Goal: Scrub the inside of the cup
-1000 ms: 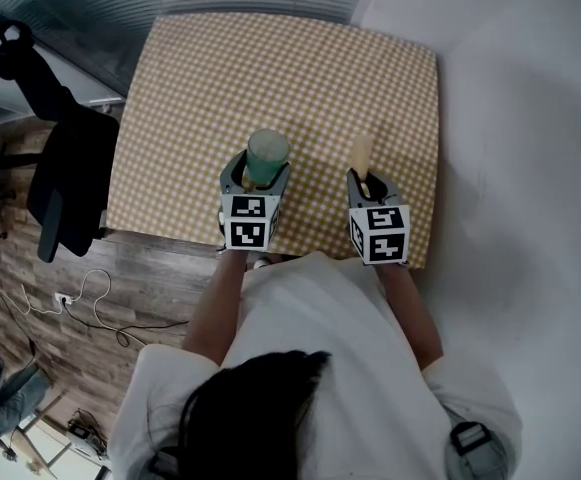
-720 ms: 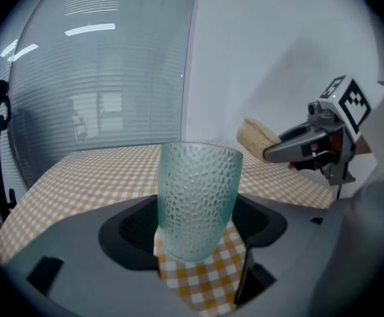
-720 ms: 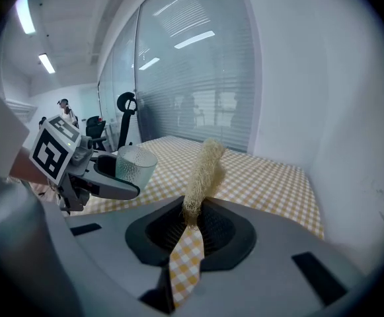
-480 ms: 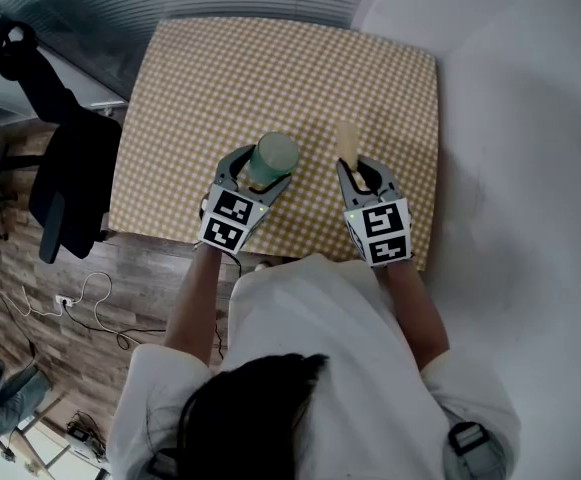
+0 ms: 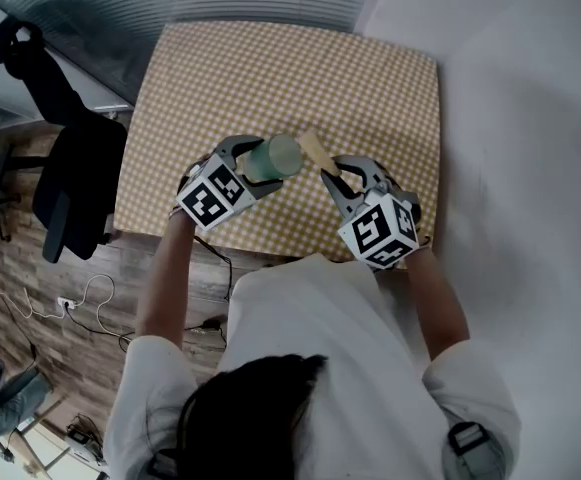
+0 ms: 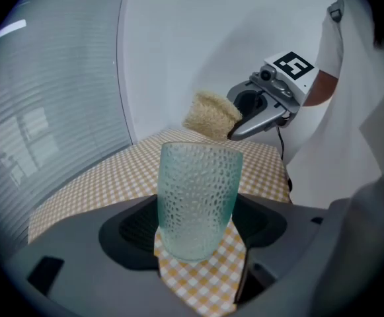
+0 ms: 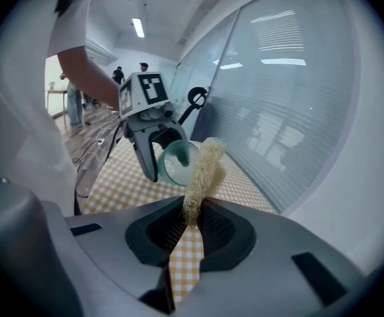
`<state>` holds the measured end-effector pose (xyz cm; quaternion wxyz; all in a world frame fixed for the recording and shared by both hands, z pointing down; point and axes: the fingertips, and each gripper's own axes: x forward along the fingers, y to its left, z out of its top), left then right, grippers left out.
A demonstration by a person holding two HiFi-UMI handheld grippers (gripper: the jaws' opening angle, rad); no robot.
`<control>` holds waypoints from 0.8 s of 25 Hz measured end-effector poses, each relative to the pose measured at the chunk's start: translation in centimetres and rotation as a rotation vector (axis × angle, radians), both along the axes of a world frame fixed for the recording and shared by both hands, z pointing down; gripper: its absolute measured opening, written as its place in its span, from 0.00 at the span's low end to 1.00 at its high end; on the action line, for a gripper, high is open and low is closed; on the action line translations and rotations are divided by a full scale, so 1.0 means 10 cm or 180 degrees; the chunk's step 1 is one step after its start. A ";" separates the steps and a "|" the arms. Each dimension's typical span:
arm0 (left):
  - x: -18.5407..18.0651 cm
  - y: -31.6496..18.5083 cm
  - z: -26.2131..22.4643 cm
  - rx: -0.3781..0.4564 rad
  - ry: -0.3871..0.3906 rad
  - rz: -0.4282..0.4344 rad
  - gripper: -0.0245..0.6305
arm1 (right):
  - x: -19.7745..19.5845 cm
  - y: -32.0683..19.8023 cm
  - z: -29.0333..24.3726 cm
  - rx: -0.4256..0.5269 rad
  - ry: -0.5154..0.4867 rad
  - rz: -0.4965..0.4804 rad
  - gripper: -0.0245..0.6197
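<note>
Cup (image 5: pixel 273 158) mouth toward sponge (image 5: pixel 315 148), close beside; both above table (image 5: pixel 270 68) near edge.

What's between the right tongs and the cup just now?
Only the scrubber that the right tongs pinch; it points at the mouth of the cup, not yet inside. The right gripper view shows this.

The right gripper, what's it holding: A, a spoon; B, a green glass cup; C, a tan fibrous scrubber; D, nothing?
C: its own view shows the right gripper pinching the tan scrubber, while the left gripper holds the cup.
</note>
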<state>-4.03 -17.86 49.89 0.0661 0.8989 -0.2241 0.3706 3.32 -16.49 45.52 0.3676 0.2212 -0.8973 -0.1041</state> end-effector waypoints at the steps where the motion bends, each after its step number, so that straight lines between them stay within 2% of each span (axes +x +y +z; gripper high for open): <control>1: -0.01 0.01 0.01 -0.0048 -0.0067 0.0104 0.57 | -0.03 0.04 0.02 0.0005 0.0115 -0.0131 0.13; 6: -0.04 0.09 0.06 -0.0361 -0.0436 0.0679 0.57 | -0.15 0.13 0.17 0.0122 0.0713 -0.0635 0.13; 11: -0.03 0.22 0.04 -0.0582 -0.0728 0.1117 0.57 | -0.26 0.23 0.26 0.0082 0.1068 -0.0992 0.13; 14: -0.07 0.25 0.07 -0.0595 -0.0899 0.1264 0.57 | -0.27 0.25 0.33 0.0179 0.1345 -0.1165 0.13; 16: -0.09 0.26 0.07 -0.0627 -0.0918 0.1300 0.57 | -0.25 0.24 0.36 0.0275 0.1538 -0.1265 0.13; 20: -0.05 0.28 0.04 -0.0676 -0.0915 0.1319 0.57 | -0.25 0.20 0.33 0.0485 0.1711 -0.1336 0.13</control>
